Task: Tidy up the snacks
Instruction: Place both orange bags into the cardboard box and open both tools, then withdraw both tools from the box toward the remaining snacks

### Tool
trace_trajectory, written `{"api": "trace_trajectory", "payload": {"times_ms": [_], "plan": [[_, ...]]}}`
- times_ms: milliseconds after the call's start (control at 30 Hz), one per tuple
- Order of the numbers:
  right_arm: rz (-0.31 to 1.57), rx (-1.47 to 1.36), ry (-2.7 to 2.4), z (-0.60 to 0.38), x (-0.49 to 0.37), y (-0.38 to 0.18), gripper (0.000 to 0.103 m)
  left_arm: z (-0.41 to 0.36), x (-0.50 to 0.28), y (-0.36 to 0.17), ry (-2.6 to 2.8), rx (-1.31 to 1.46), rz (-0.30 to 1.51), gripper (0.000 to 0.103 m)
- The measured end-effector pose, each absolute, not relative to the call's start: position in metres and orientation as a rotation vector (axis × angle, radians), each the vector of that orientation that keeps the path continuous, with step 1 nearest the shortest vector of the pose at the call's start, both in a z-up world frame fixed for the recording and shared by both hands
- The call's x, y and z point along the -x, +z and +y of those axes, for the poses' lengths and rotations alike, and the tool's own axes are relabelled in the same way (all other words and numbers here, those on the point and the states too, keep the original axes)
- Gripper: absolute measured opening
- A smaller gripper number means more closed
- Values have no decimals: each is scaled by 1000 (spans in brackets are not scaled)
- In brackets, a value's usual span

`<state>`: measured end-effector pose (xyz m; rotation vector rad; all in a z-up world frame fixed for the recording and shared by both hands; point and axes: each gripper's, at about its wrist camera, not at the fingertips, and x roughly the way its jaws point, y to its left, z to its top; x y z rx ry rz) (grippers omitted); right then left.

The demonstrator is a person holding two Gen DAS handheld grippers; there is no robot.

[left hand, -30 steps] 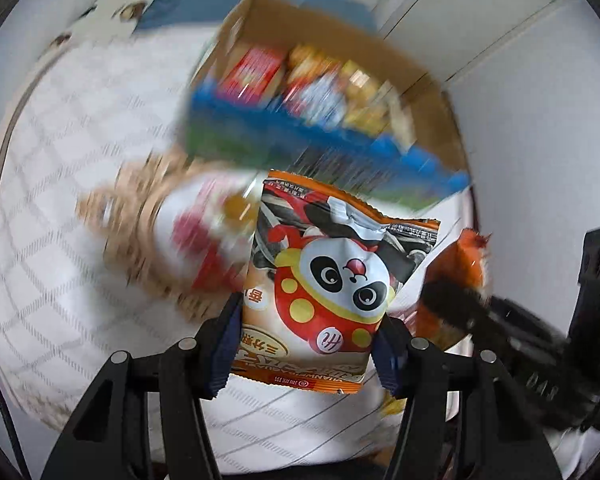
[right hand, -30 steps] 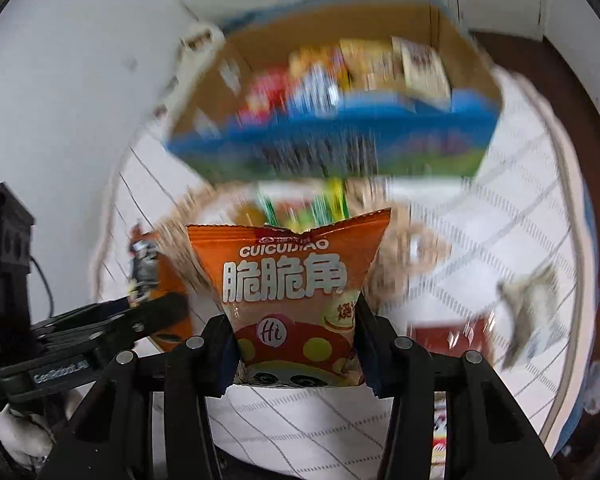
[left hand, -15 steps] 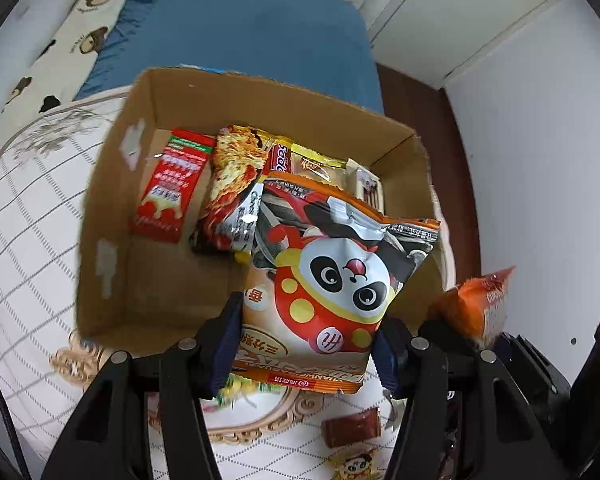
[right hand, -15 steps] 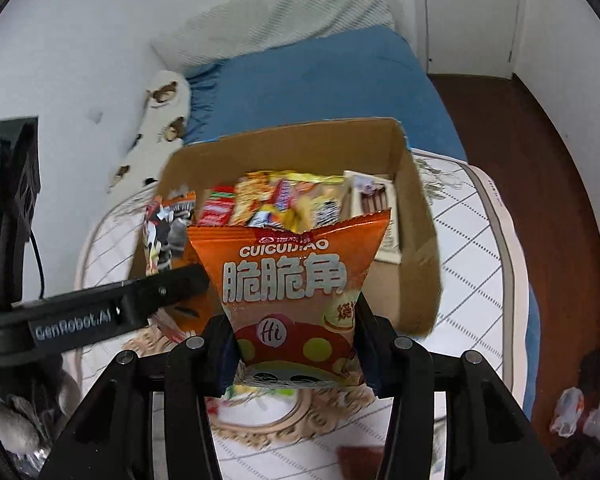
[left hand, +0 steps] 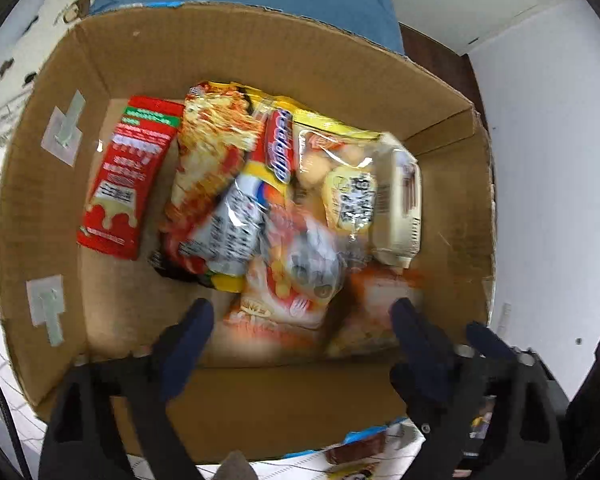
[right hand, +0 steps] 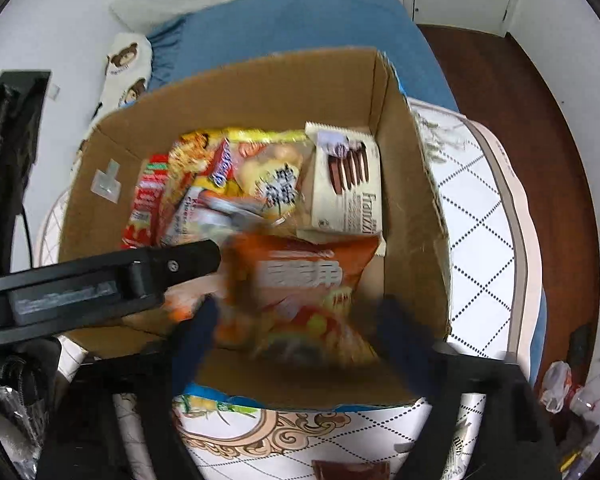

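Both claws are opening over the box (left hand: 40,208), the left gripper (left hand: 300,316) letting its panda bag (left hand: 296,280) and the right gripper (right hand: 296,320) its orange bag (right hand: 304,280) drop clear onto the snacks (left hand: 220,176) piled farther in.

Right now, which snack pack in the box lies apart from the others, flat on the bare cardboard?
The red pack with the green stripe, at the left of the cardboard box. The other packs overlap in a heap to its right.
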<state>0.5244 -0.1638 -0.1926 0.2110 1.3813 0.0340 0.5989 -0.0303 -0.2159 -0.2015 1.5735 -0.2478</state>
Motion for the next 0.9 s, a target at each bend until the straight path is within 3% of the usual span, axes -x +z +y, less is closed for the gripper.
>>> {"api": "trace_trajectory", "payload": {"times_ms": [367,900], "plan": [[1375,-186,-6,-162,-514,-191,98,-7,-583,-200,-162,146,1470,93],[1149,-128,-26,-158,-446,-114,98,18,-503,-125,-116,31,1176,93]]}}
